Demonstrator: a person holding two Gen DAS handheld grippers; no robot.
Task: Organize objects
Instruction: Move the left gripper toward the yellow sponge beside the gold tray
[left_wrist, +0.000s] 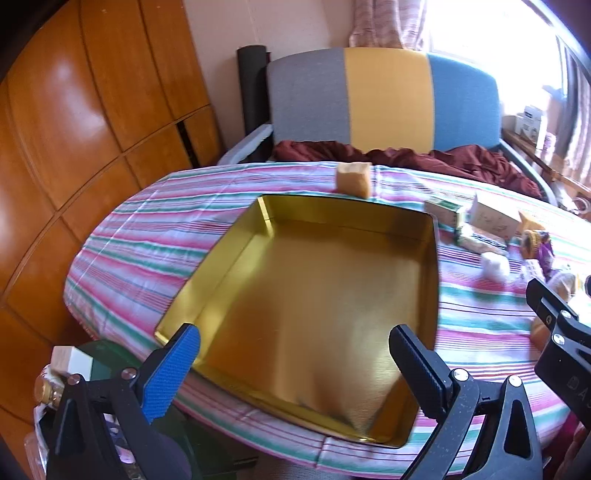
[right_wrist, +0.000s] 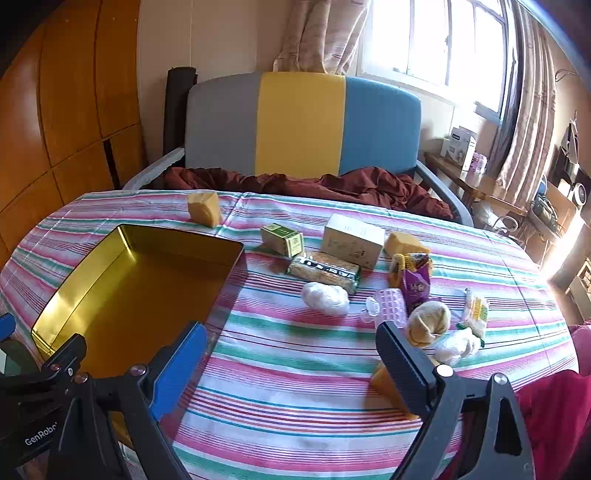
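Tin tray (right_wrist: 55, 295) on the left part of the table (right_wrist: 295, 369), open side up. Behind its far edge, a wedge-shaped block (right_wrist: 204, 212). To its right, a cluster: small carton (right_wrist: 282, 239), larger box (right_wrist: 352, 240) right of it, wrapped bar (right_wrist: 325, 272) before both. Behind the table, an armchair (right_wrist: 299, 125).

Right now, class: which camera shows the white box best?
The right wrist view: the white box sits whole, mid-table and sharp. In the left wrist view the same box is small, blurred and near the edge.
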